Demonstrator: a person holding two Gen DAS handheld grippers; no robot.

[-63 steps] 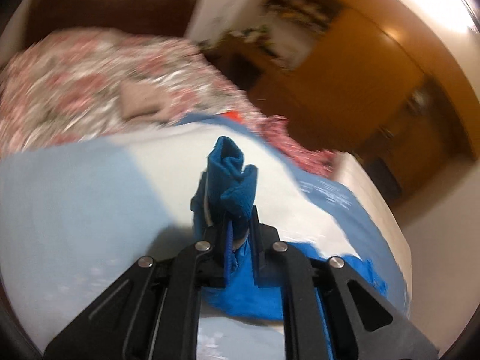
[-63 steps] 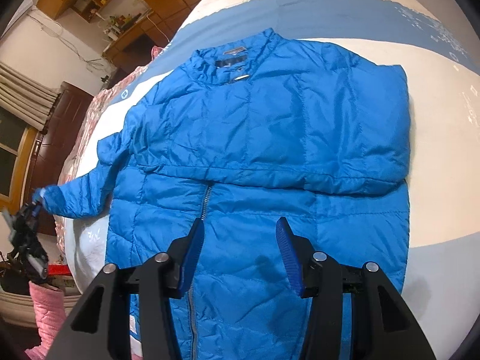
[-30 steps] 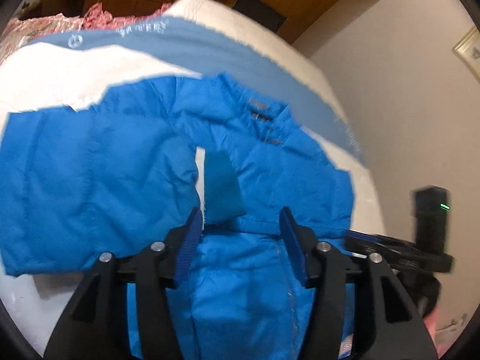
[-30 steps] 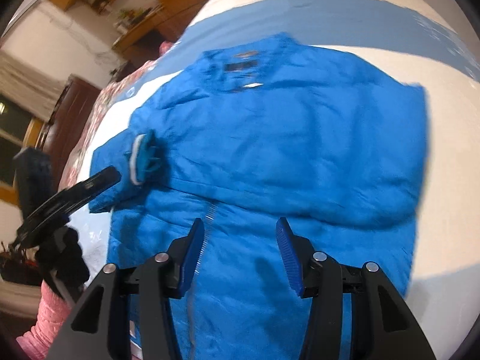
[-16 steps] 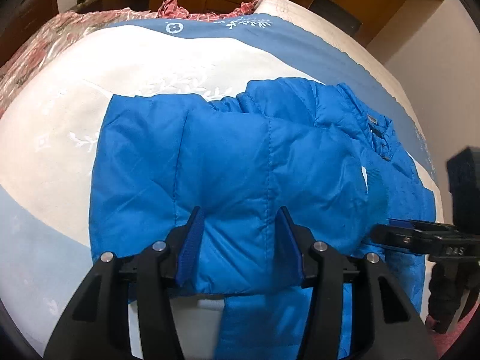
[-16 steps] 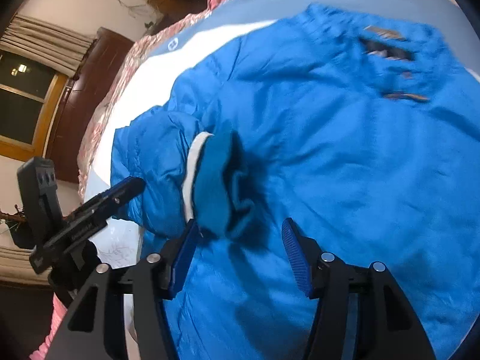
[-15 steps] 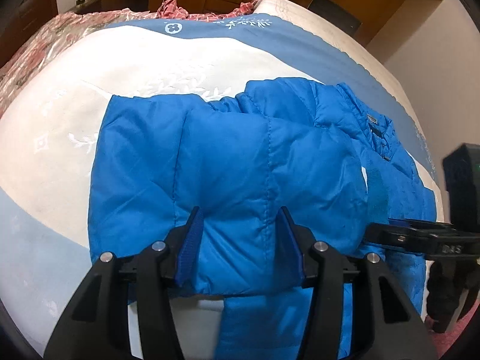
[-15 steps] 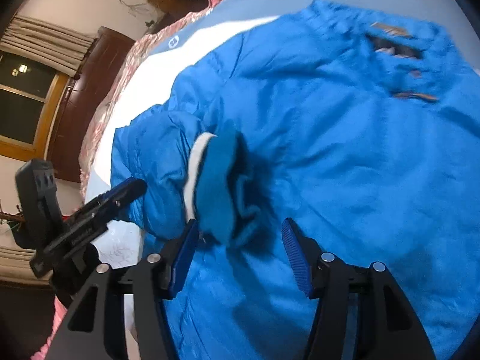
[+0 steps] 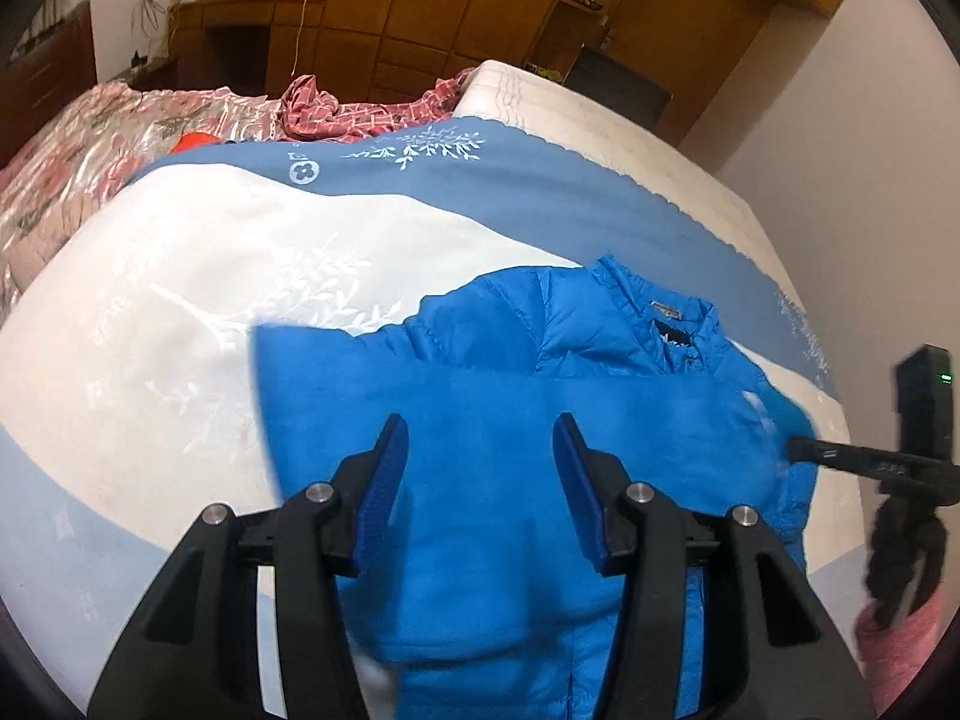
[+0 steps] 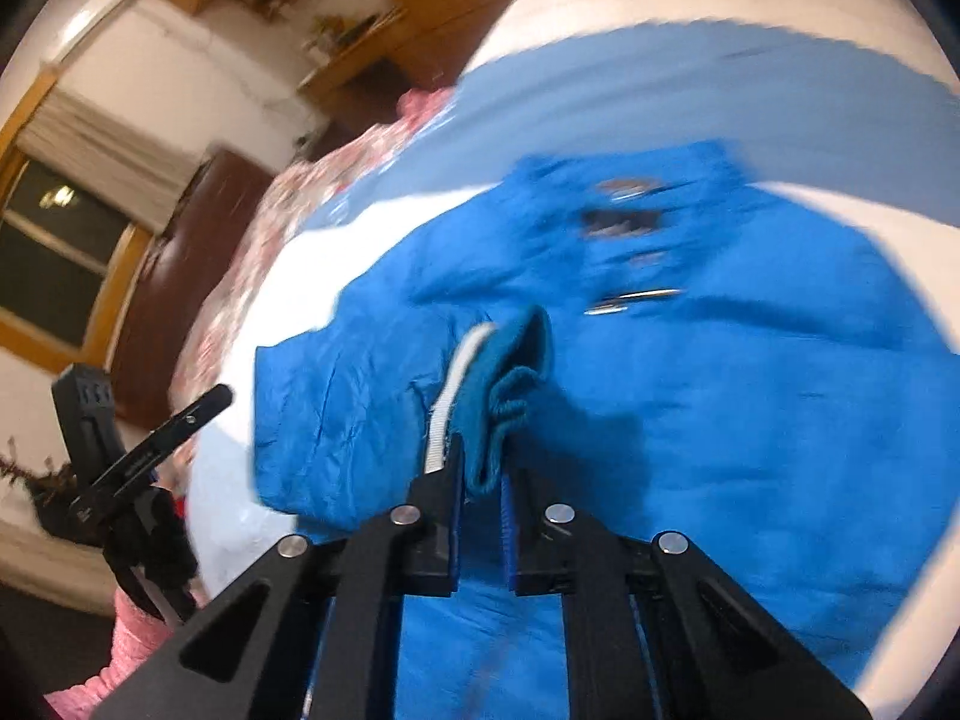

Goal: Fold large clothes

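the blue jacket [image 9: 540,450] lies spread on the bed [image 9: 180,312], collar at the far side. sleeve folding looks in hand: the right gripper [image 10: 480,480] is clamped on the knit cuff [image 10: 504,378], to be laid across the chest next. the left gripper [image 9: 480,480] hovers near, jaws apart.

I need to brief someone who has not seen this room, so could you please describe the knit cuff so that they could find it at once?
Start at the bed with its blue and white cover, where a bright blue padded jacket lies spread out. The cuff ends the sleeve folded across the jacket's front, pinched in the right gripper. Unlike the shiny quilted fabric around it, it is darker, ribbed knit with a white edge.
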